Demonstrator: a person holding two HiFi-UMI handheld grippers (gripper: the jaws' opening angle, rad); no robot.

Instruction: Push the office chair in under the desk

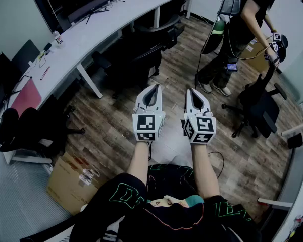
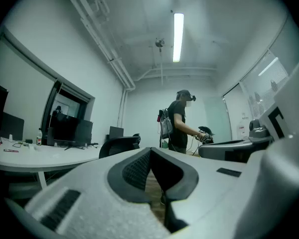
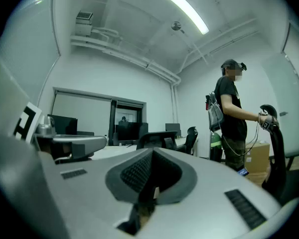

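Note:
A black office chair (image 1: 136,54) stands on the wood floor, pulled out from the long white desk (image 1: 91,34). Both grippers are held side by side in the air, well short of it. My left gripper (image 1: 153,87) is shut with nothing in it, and so is my right gripper (image 1: 192,92). In the left gripper view the closed left gripper (image 2: 150,150) points toward the chair's back (image 2: 118,145) beside the desk (image 2: 40,156). The right gripper view shows the right gripper (image 3: 152,151) closed and empty, with the top of a black chair back (image 3: 156,139) just above it.
Another person (image 1: 242,29) stands at the right, handling a second black chair (image 1: 260,107). A third dark chair (image 1: 20,127) sits at the left under the desk end. A cardboard box (image 1: 70,180) lies on the floor at the lower left. A bottle (image 1: 57,38) and a red folder (image 1: 25,97) are on the desk.

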